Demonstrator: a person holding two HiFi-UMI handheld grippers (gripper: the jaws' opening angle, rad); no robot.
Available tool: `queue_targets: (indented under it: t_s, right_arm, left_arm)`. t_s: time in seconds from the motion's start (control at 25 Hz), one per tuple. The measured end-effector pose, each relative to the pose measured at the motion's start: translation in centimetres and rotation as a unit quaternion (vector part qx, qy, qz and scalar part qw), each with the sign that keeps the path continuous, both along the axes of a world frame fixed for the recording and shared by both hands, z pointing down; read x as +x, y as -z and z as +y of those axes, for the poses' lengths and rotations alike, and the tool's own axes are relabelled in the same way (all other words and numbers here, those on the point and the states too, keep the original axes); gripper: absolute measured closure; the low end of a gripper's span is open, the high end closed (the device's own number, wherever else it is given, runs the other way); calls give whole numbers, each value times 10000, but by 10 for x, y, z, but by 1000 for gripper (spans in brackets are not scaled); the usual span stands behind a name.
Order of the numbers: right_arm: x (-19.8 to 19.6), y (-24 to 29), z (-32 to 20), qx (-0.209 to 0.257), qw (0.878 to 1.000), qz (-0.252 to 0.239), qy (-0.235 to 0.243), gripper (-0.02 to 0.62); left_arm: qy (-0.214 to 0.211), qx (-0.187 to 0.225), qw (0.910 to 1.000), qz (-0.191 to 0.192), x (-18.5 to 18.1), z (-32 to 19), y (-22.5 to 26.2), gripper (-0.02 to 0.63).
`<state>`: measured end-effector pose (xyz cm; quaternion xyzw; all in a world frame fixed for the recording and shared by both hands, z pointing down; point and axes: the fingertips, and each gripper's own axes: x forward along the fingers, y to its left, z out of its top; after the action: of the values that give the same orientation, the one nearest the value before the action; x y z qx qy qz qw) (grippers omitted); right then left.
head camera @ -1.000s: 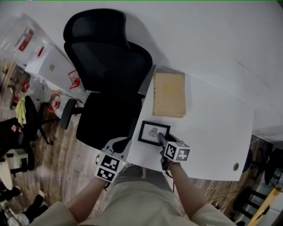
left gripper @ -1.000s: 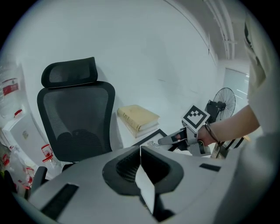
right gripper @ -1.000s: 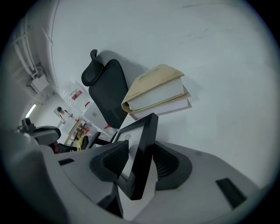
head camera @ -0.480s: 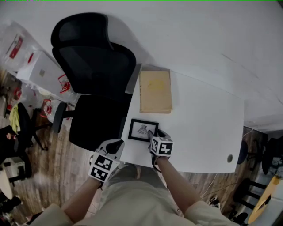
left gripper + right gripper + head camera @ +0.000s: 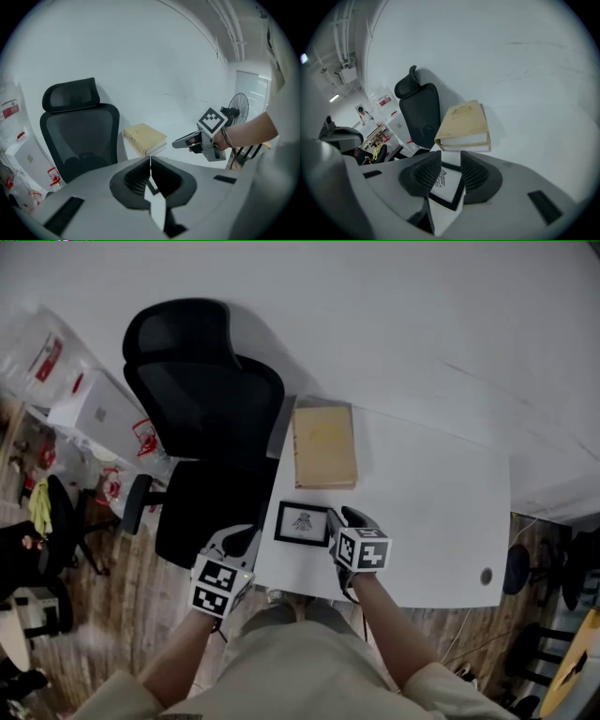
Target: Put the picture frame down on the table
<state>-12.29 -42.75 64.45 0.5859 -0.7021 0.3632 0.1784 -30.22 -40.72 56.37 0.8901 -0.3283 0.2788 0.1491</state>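
Note:
The small black picture frame (image 5: 302,522) with a dark drawing lies flat on the white table (image 5: 431,512), close to its front left corner. My right gripper (image 5: 345,518) hovers just right of the frame, a little above it. Its jaws have just been closing but stand open; in the right gripper view the frame (image 5: 445,185) shows below the gap, untouched by the pads. My left gripper (image 5: 240,542) hangs off the table's left front edge, shut and empty. From the left gripper view I see the right gripper (image 5: 182,142) in the air.
A thick yellowish book (image 5: 324,444) lies behind the frame near the table's far left edge. A black office chair (image 5: 206,418) stands against the table's left side. White boxes and bags (image 5: 89,409) sit on the floor farther left.
My right gripper has come off the frame's right corner and risen to its right. The frame stays flat on the table. The left gripper has lifted slightly.

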Motion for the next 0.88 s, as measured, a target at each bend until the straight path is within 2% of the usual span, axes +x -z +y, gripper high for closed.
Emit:
queue_targets:
  t_s: [0.08,0.16,0.28,0.48,0.64,0.76,0.88]
  right_arm:
    - [6,30,-2,291,9995,-83,58,478]
    - [8,61,0,529,9979,-362,57,520]
    - [11,109,-1,962,9936,-580,149,531]
    - [15,187,-1,1760,9816,-642,364,552]
    - [18,241,7,2354,9690,-494,563,561]
    - [24,277,18,2739,9588,-516,549,561]
    - [32,313,30,3189,9457,-286,555,561]
  left_arm:
    - [52,185,9998,58,2,-7,17,580]
    - [154,349,9992,97,1,-14,35,580]
    - [286,630,9972,270,4,-27,66,581]
    - [150,1233,9915,399,19,-41,117,580]
    - [302,1752,9808,801,23,-45,168,581]
    - [216,2031,9736,1016,32,-42,202,581]
    - [191,2376,9628,1275,39,-40,237,581]
